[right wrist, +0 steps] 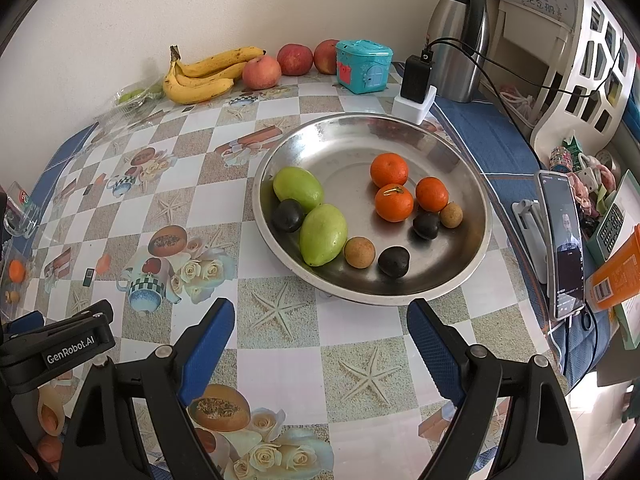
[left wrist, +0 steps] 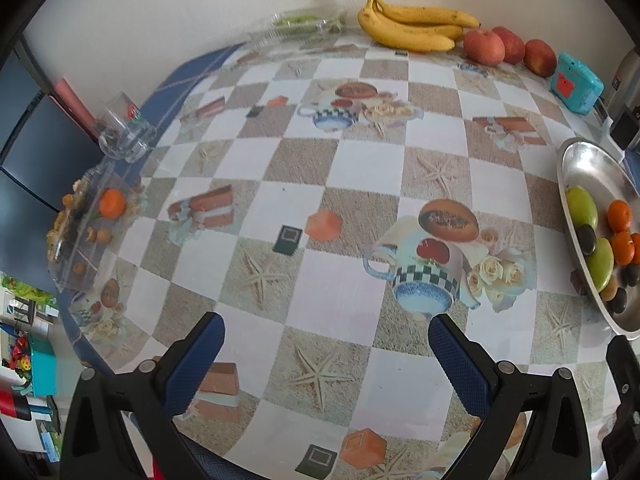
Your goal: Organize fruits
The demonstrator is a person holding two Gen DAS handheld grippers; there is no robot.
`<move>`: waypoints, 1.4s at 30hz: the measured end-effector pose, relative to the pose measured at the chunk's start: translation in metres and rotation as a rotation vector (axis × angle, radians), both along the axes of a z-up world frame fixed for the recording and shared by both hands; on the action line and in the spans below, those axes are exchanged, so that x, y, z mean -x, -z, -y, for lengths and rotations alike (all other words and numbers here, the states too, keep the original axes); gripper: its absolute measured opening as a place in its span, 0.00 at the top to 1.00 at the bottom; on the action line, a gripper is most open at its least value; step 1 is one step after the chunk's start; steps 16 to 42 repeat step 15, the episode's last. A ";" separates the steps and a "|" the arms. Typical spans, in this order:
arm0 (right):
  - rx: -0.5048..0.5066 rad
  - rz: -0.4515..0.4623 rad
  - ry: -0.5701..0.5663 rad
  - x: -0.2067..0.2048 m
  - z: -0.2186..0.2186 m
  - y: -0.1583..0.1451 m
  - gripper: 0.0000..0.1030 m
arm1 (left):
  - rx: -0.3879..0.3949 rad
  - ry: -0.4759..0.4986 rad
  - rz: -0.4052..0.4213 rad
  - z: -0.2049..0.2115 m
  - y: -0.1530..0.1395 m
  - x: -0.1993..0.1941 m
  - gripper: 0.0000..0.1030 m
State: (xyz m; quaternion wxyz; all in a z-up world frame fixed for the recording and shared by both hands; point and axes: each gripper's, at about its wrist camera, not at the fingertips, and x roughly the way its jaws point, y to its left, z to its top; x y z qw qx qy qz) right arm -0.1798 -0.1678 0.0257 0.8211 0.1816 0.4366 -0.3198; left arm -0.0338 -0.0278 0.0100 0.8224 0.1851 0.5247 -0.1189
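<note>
Two sets of blue-padded tongs are hovering over a surface (right wrist: 280, 364) covered in a checked, printed cloth. The left tongs (left wrist: 326, 356) are standing released, gripping nothing, above bare cloth. The right tongs (right wrist: 320, 340) are likewise standing wide and empty, just short of the near rim of a round metal tray (right wrist: 472, 200).

The tray is already holding much of the fruit: two green mangoes (right wrist: 323, 234) lying side by side on its left, three tangerines (right wrist: 393, 202) clustered on its right, three dark plum-like fruits (right wrist: 393, 261) and two small brown round fruits (right wrist: 359, 252) scattered between them. By this showing the sorting is looking partly done.

Fruit is still sitting outside the tray. A bunch of bananas (left wrist: 412, 26) and three red apples (left wrist: 483, 47) are resting along the far wall. At the left edge of the surface, a clear plastic box (left wrist: 82, 236) is holding one more tangerine (left wrist: 112, 203) and a few small brown fruits.

Other things are crowding the edges: a drinking glass (left wrist: 124, 132) beside the plastic box, a teal toy house (right wrist: 363, 65) next to the apples, a steel flask (right wrist: 460, 40), a black charger (right wrist: 417, 76) with trailing cables, and a phone (right wrist: 564, 240) propped on a stand to the right. The middle of the surface is lying open between the tongs and the remaining fruit.
</note>
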 end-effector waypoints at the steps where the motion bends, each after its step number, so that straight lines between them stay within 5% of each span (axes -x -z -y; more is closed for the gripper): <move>1: 0.000 0.000 0.000 0.000 0.000 0.000 0.14 | 0.005 0.000 0.002 0.000 -0.001 0.000 0.00; 42: 0.000 -0.001 0.000 0.000 0.000 0.001 0.14 | 0.011 -0.013 -0.006 0.000 0.000 -0.002 0.00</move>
